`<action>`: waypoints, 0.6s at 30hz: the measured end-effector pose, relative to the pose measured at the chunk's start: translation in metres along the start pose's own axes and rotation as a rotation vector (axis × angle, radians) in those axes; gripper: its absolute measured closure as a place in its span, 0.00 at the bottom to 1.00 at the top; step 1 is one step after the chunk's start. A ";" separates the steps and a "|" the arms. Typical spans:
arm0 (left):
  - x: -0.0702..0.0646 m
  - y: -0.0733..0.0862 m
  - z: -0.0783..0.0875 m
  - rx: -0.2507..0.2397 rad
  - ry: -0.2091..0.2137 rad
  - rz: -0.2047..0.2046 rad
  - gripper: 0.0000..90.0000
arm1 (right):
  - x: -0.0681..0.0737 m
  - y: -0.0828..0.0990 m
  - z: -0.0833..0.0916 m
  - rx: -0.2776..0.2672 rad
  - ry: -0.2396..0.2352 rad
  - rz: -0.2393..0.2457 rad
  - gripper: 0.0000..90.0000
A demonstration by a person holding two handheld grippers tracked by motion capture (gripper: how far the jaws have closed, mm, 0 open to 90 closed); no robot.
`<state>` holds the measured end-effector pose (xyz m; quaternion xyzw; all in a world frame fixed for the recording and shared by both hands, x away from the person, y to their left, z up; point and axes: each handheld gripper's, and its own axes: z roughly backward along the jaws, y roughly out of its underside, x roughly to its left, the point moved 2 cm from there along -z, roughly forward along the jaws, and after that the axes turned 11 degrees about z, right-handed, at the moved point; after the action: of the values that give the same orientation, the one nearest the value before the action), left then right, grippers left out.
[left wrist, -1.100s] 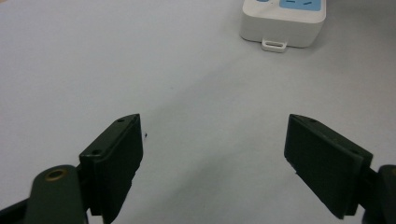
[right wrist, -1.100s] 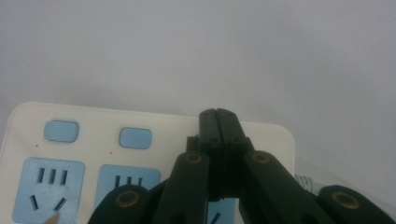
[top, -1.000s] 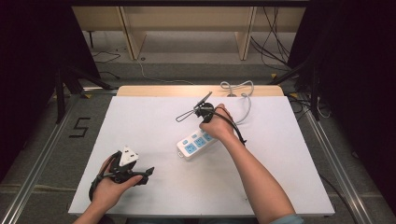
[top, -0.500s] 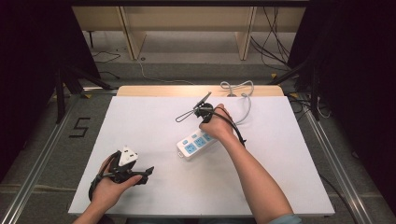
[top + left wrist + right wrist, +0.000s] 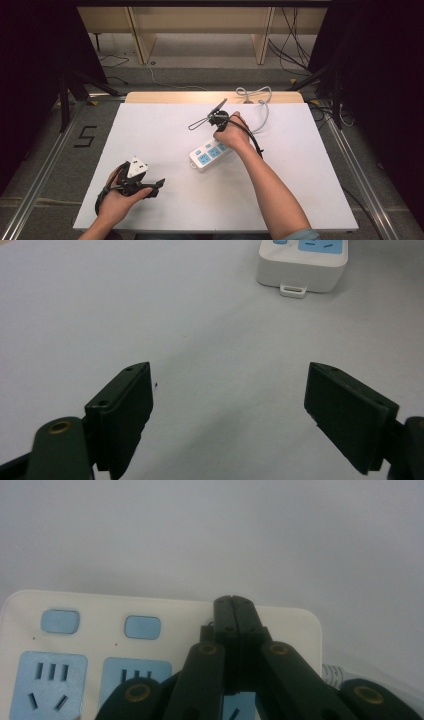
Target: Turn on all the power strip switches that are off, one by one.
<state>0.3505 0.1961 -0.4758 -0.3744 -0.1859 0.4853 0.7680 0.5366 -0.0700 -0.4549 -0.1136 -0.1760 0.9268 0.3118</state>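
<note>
A white power strip (image 5: 210,155) with blue sockets lies in the middle of the white table (image 5: 150,130). Its grey cable (image 5: 261,106) runs to the back edge and loops there. My right gripper (image 5: 233,601) is shut, with nothing between the jaws. Its tips are right above the strip (image 5: 165,615), at the end where the cable (image 5: 340,672) leaves, beside two blue buttons. In the high view the right hand (image 5: 232,132) holds that gripper over the strip's far end. My left gripper (image 5: 150,184) rests near the front left corner, open. Its jaws (image 5: 250,405) stand wide apart over bare table, facing the strip (image 5: 302,262).
A wooden strip (image 5: 210,96) runs along the table's back edge. Behind it are wooden shelf legs (image 5: 140,35) and floor cables. A "5" mark (image 5: 85,136) is on the floor at the left. Metal rails (image 5: 360,165) run along both sides.
</note>
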 end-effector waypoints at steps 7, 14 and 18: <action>0.000 0.000 0.000 -0.001 -0.002 0.002 0.22 | 0.002 0.001 0.001 -0.018 0.023 0.013 1.00; 0.000 0.000 -0.001 0.000 -0.002 0.005 0.22 | 0.006 -0.002 0.007 -0.059 0.005 0.014 1.00; -0.001 0.000 -0.001 0.003 -0.003 0.002 0.22 | 0.007 -0.001 0.011 -0.061 -0.005 0.020 1.00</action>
<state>0.3506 0.1950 -0.4766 -0.3725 -0.1860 0.4870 0.7678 0.5284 -0.0677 -0.4451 -0.1224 -0.2036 0.9244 0.2986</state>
